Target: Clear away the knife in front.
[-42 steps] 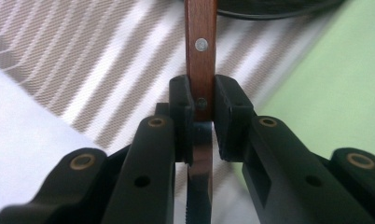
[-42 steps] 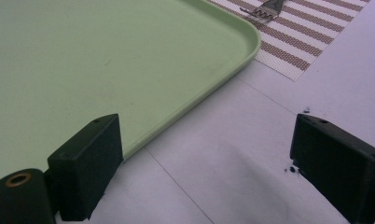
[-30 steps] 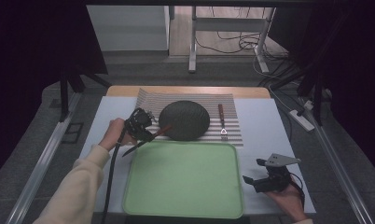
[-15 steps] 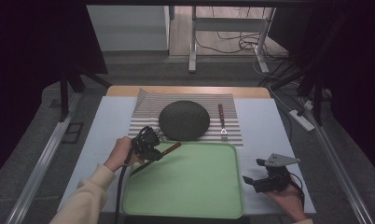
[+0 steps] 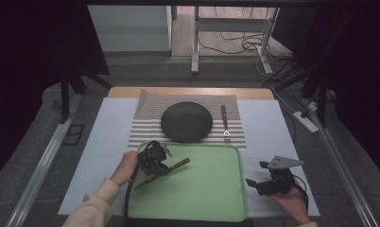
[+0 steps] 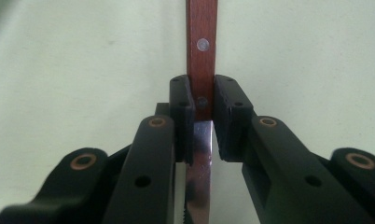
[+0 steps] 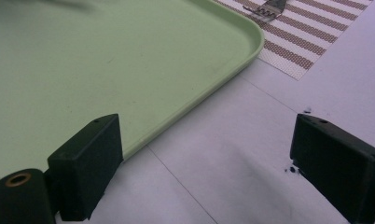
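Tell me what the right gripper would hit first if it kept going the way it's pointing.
Probably the green tray's rim. The right gripper, jaws open, aims over bare table toward the tray's near corner, with the striped mat and fork beyond. Depth is hard to judge.

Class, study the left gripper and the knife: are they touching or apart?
Touching. In the left gripper view, the left gripper has both pads pressed against the knife where its wooden handle meets the blade, with no gap either side.
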The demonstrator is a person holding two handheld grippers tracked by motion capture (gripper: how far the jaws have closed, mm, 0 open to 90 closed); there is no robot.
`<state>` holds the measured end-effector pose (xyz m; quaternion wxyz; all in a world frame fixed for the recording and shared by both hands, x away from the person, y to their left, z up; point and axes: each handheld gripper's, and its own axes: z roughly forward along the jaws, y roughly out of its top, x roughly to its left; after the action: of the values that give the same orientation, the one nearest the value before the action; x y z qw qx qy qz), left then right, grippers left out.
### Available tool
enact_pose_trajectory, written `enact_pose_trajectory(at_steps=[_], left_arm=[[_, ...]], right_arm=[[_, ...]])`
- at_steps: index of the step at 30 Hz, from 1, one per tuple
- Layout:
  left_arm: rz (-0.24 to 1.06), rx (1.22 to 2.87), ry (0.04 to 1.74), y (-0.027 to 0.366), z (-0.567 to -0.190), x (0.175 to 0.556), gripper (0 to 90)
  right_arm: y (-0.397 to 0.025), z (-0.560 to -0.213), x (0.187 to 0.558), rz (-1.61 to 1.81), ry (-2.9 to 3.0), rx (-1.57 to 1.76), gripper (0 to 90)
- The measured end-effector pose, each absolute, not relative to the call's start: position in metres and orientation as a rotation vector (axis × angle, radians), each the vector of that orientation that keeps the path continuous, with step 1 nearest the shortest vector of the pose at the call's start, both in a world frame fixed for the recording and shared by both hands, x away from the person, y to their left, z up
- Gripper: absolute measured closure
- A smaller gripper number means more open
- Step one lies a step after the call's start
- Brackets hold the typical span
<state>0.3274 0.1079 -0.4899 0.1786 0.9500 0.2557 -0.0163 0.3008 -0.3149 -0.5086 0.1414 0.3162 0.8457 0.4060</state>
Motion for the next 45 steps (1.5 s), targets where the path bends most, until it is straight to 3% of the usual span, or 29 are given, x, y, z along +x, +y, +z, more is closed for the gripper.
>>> enact_pose_trajectory(at_steps=[4,6,7,9,13,28,45], left_arm=[[-0.041,2.647,0.736,0.109,-0.491,0.322,76.2],[-0.031,2.632,0.739,0.110,-0.489,0.322,63.8],[0.026,2.606,0.736,0.110,-0.484,0.320,63.9],[0.070,2.568,0.713,0.109,-0.478,0.319,66.9],[0.051,2.490,0.663,0.101,-0.476,0.316,88.8],[-0.002,2.553,0.578,0.047,-0.511,0.330,88.9],[0.102,2.444,0.794,0.085,-0.517,0.356,88.9]], right_arm=[[-0.315,-0.508,0.300,1.171,2.441,0.913,9.2],[-0.315,-0.508,0.300,1.171,2.441,0.914,9.2],[-0.315,-0.508,0.300,1.170,2.440,0.914,9.2],[-0.315,-0.508,0.300,1.170,2.439,0.913,9.2],[-0.315,-0.508,0.300,1.170,2.438,0.913,9.2],[-0.315,-0.508,0.299,1.167,2.439,0.906,9.2],[-0.312,-0.508,0.299,1.157,2.445,0.890,9.3]])
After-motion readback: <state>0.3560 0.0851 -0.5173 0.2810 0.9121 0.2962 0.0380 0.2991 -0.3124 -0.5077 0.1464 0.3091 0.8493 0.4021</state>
